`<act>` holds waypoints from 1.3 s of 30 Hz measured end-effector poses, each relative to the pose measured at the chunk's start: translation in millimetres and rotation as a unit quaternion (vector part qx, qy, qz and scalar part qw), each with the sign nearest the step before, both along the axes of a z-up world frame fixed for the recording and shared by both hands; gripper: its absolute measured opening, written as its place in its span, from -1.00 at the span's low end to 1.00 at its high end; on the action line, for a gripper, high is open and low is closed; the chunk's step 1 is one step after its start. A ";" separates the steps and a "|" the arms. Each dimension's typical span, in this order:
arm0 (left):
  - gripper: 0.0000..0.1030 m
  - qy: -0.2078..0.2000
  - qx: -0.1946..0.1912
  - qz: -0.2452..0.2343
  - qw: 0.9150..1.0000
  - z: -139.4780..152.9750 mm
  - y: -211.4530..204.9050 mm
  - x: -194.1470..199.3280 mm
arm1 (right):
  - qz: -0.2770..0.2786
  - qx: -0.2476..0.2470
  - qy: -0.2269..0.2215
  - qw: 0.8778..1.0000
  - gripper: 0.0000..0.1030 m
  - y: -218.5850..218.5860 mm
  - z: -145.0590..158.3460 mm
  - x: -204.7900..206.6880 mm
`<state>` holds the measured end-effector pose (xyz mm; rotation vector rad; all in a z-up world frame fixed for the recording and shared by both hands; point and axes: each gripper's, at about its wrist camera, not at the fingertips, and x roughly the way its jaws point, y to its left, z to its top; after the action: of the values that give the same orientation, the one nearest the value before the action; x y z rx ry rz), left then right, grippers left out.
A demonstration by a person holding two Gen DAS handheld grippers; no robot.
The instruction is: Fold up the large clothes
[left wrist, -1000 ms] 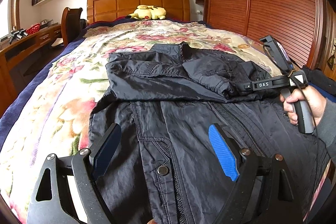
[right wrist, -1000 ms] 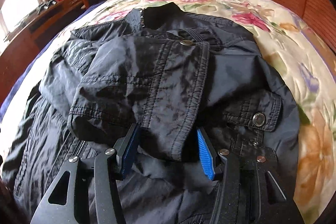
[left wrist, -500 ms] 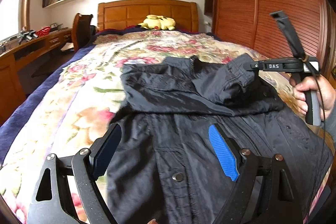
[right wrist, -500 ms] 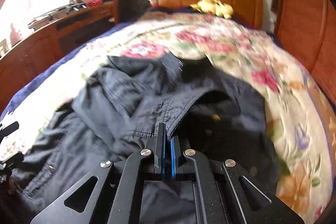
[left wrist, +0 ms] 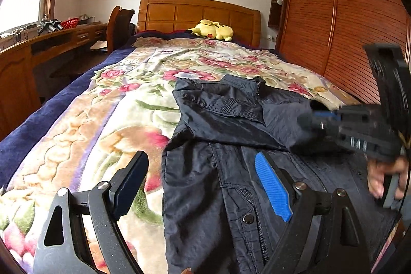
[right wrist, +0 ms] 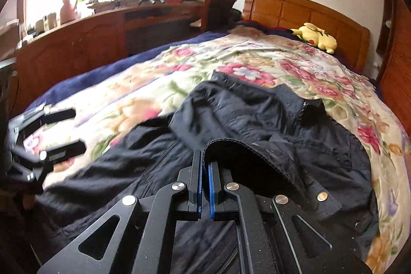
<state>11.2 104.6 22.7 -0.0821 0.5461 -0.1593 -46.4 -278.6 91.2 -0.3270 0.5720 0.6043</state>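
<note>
A dark navy jacket (left wrist: 218,171) lies front up on the floral bedspread (left wrist: 115,107), its sleeves folded across the chest. My right gripper (right wrist: 204,158) is shut on the sleeve cuff (right wrist: 231,145) and holds it raised above the jacket body. In the left wrist view that right gripper (left wrist: 316,117) shows blurred at the right, with a hand (left wrist: 385,179) on its handle. My left gripper (left wrist: 200,161) hovers open over the jacket's lower left edge, with nothing between its fingers. In the right wrist view the left gripper (right wrist: 74,129) sits at the far left, apart from the fabric.
A yellow plush toy (left wrist: 213,30) lies by the wooden headboard (left wrist: 197,12). A wooden desk (left wrist: 51,43) and a chair (left wrist: 120,27) stand left of the bed. A slatted wooden wardrobe (left wrist: 346,17) runs along the right side.
My right gripper closed on the sleeve cuff and lifted it off the jacket while rolling. My left gripper, still open, drifted toward the jacket's left edge.
</note>
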 end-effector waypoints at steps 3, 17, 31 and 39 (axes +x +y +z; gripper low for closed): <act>0.66 0.001 0.002 -0.002 1.000 -0.6 -1.7 0.9 | -0.001 -0.012 0.022 1.000 -0.93 2.4 -13.6 -2.4; 0.66 -0.001 0.017 -0.009 1.000 -1.1 -10.4 -0.6 | -0.035 -0.007 0.064 0.997 -0.08 -29.5 -23.9 -35.3; 0.66 -0.004 0.034 -0.062 0.998 0.7 -60.8 -4.4 | -0.175 0.030 0.019 0.984 -0.08 -85.9 -31.2 -11.2; 0.66 0.013 0.057 -0.081 0.995 -10.4 -96.2 5.3 | -0.161 0.059 0.026 0.985 -0.08 -88.3 -44.8 -8.7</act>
<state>16.5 8.4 12.3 0.0719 0.5867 -0.2855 -55.2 -366.9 46.4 -0.1038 0.6208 0.3333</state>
